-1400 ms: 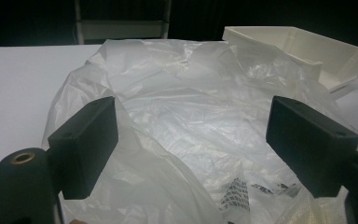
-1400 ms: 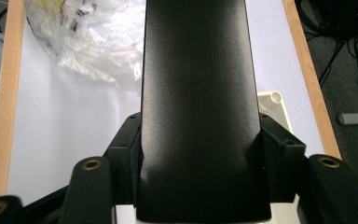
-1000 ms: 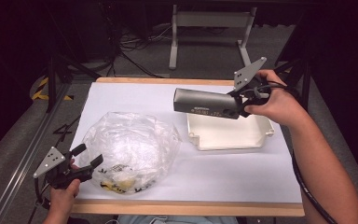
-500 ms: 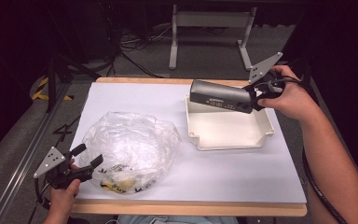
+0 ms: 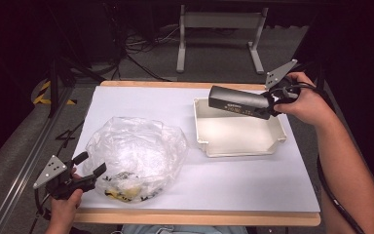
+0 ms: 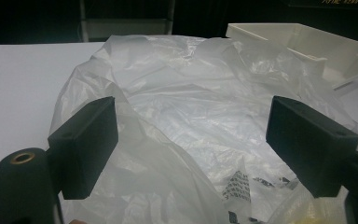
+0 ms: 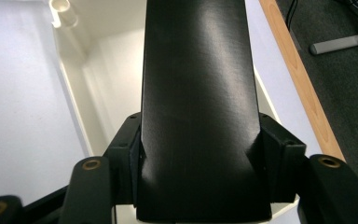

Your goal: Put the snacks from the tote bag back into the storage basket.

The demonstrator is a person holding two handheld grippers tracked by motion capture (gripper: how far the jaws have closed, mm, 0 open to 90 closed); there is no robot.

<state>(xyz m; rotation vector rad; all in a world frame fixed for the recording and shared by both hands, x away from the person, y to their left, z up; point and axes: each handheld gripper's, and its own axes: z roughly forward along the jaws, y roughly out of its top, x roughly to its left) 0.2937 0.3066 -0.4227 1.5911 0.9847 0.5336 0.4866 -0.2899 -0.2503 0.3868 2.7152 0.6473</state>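
Observation:
A long black bar-shaped device (image 5: 238, 102) hangs level over the far rim of the cream tray (image 5: 243, 148), with my right gripper (image 5: 271, 104) shut on its right end. In the right gripper view the black device (image 7: 198, 93) runs up between both jaws above the tray (image 7: 105, 70). A crumpled clear plastic bag (image 5: 136, 156) lies at the table's front left, with printed and yellow contents near its front edge. My left gripper (image 5: 90, 165) stands open beside the bag's near left corner. In the left gripper view the bag (image 6: 191, 121) spreads between and beyond the open jaws.
The white table top (image 5: 253, 185) has a wooden front edge (image 5: 199, 218). A grey metal stand (image 5: 219, 34) and cables sit on the floor beyond the far edge. The tray corner (image 6: 326, 51) shows past the bag in the left gripper view.
My right gripper has carried the black device to the right and farther back, from above the tray's left side to its far rim. The left gripper has stayed put.

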